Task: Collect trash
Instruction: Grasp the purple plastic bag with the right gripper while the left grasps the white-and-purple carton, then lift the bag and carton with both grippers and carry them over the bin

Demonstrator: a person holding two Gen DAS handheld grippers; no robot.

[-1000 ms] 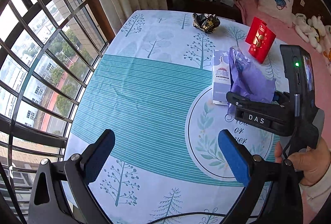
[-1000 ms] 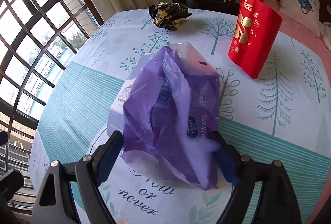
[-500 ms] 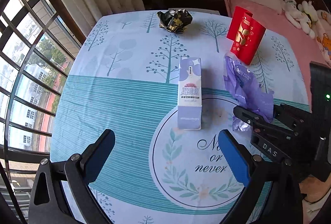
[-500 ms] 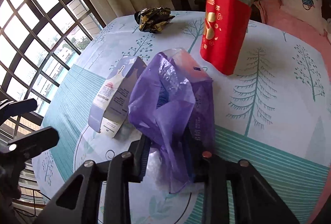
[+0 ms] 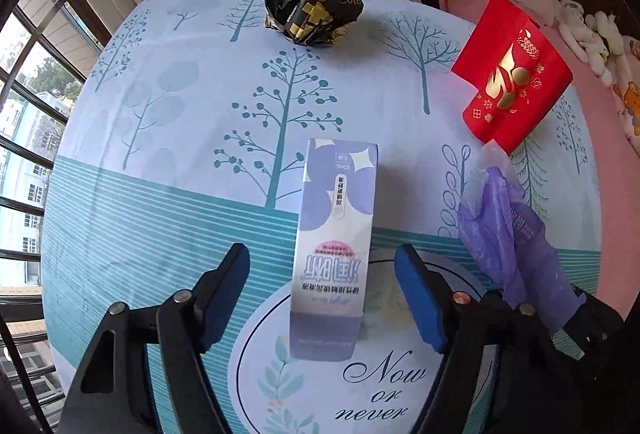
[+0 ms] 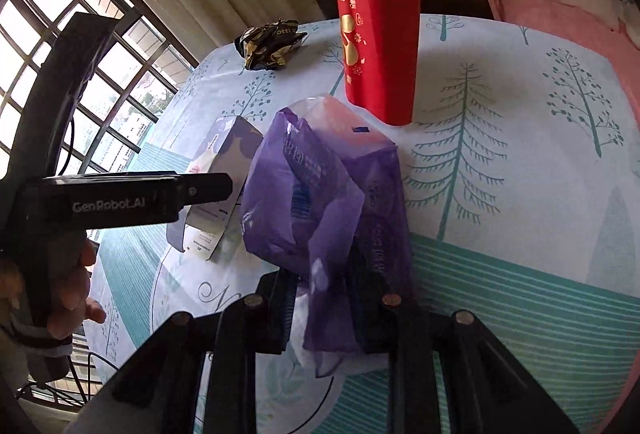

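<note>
A purple-and-white carton [image 5: 336, 242] lies flat on the tree-print tablecloth [image 5: 160, 193]. My left gripper [image 5: 322, 298] points down over it. Its jaws are closing with the carton's near end between the blue pads, and neither pad touches it. My right gripper [image 6: 324, 294] has its jaws closing tight on a crumpled purple plastic bag [image 6: 320, 193], pinched at its lower edge. In the left wrist view the bag [image 5: 508, 230] stands just right of the carton. A crumpled black-and-gold wrapper [image 5: 312, 11] lies at the table's far edge.
A red paper bag [image 5: 512, 81] stands upright at the far right of the table, just behind the purple bag. A barred window [image 6: 60, 33] and curtains run along the left. A pink bed [image 6: 560, 13] lies beyond the right edge. A hand [image 6: 68, 294] holds the left gripper.
The left gripper has moved over the carton, come down, and narrowed its jaws around it. The right gripper's jaws went from wide to pinched on the purple bag, which drew slightly toward the red bag.
</note>
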